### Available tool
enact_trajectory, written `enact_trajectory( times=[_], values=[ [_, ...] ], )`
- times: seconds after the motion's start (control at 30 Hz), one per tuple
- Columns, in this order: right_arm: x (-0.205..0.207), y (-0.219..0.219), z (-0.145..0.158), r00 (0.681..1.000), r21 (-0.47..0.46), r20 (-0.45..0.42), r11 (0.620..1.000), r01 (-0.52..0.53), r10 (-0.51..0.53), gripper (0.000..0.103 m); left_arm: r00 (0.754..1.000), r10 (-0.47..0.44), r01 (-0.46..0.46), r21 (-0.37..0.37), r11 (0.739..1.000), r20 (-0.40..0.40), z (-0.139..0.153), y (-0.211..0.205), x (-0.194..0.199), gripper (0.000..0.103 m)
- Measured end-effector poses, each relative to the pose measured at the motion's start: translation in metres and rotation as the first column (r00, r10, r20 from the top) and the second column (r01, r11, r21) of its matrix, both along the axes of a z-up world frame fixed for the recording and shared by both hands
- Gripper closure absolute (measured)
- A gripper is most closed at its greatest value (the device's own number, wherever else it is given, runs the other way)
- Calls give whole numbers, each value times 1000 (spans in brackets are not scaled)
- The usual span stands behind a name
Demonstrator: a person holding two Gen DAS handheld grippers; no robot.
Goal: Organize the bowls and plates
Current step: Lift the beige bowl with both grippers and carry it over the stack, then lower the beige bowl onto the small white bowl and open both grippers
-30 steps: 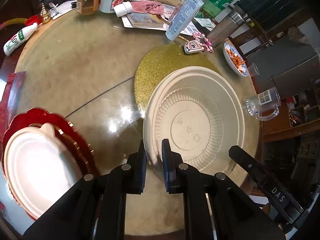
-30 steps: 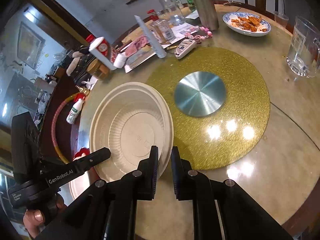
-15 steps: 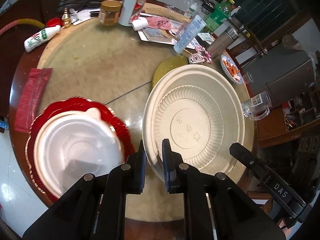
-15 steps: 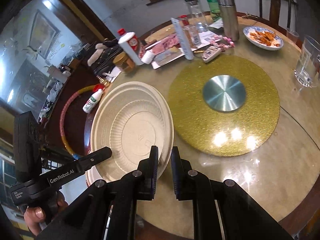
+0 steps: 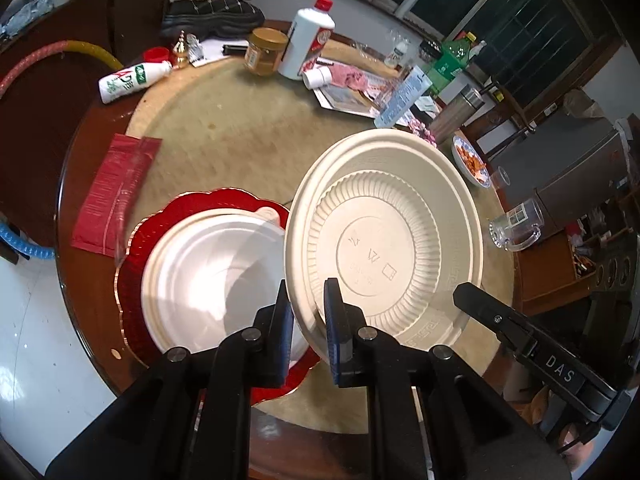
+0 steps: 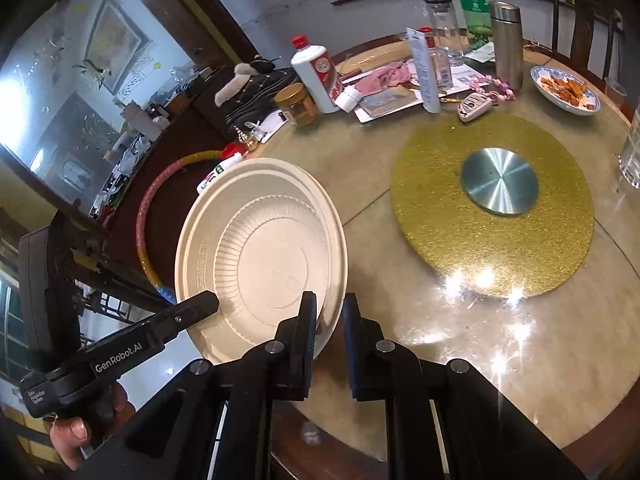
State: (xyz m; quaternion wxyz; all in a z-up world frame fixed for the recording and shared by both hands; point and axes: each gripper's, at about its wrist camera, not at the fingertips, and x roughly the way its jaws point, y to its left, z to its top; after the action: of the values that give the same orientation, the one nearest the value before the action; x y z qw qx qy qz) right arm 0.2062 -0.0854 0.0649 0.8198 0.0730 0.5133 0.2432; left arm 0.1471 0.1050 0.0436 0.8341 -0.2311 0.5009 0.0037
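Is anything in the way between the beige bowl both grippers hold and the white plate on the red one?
Nothing visible: the beige bowl hangs beside the white plate, whose top is bare.

**Clutter around the round table**

A gold glitter turntable (image 6: 492, 200) with a steel hub (image 6: 499, 181) sits centre. At 12 o'clock stand 1 white liquor bottle (image 5: 306, 46), an amber jar (image 5: 266, 51) and a steel flask (image 6: 507, 44). At 9 o'clock lies a red packet (image 5: 116, 192); at 3, a glass mug (image 5: 516, 226).
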Motion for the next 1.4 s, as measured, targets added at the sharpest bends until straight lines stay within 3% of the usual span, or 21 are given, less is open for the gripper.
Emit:
enact_trajectory(
  times=[0.6,1.4],
  values=[
    [-14,53,-12,994,-16,-16,994,-108,108,90,998,65,-66,-36,997,-26,-14,45,-31,91],
    [-28,72,-27,988,-38,-35,988,-152,151,90,996,81,-82,-43,996,-38,-28,60,-55,90]
  ],
)
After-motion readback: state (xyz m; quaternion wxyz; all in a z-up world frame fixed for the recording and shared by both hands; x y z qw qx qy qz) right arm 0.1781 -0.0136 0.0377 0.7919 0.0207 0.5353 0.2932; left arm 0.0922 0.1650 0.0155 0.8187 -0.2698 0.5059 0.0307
